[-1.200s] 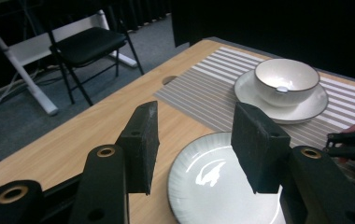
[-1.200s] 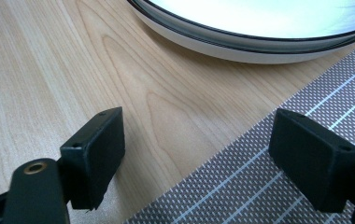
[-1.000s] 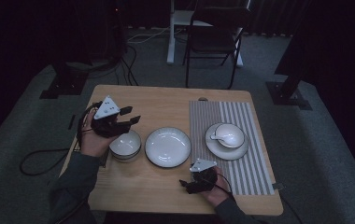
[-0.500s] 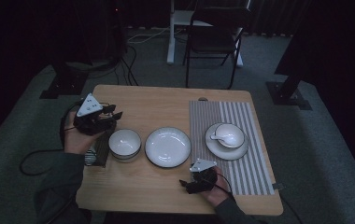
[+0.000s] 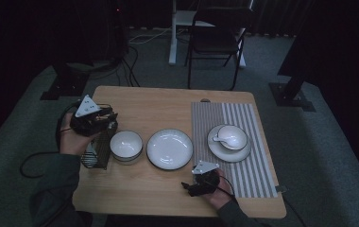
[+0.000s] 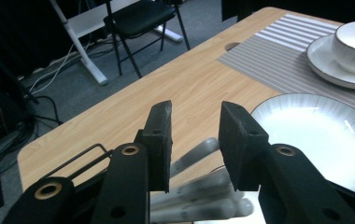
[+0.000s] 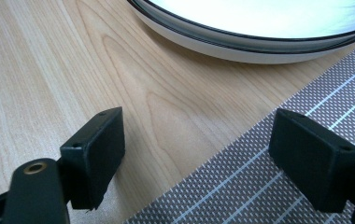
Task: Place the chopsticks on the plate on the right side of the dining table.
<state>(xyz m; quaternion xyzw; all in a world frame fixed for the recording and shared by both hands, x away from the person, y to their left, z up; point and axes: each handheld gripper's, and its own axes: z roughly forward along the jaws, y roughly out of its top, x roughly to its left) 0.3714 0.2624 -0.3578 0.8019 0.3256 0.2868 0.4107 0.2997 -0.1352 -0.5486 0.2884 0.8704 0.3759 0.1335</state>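
My left gripper [image 5: 103,124] hangs over the wire rack [image 5: 97,151] at the table's left edge, jaws just narrowing with white handles [image 6: 199,151] below them, nothing pinched. My right gripper [image 7: 199,158] rests wide open, empty, near the plate [image 5: 169,148].

On my table [image 5: 168,101]: one striped placemat [image 5: 243,151]. One empty white plate [image 5: 169,148] with a dark rim, and one saucer [image 5: 229,144] on the placemat. Two bowls: one [image 5: 126,145] beside the plate, one [image 5: 231,136] on the saucer. One white spoon [image 5: 218,139] in that second bowl. One black wire rack [image 5: 97,150], holding pale handled utensils [image 6: 203,186] too blurred for me to count. Behind the table, one black chair [image 5: 214,40]. I hold two grippers, left gripper [image 5: 103,121] and right gripper [image 5: 189,187].
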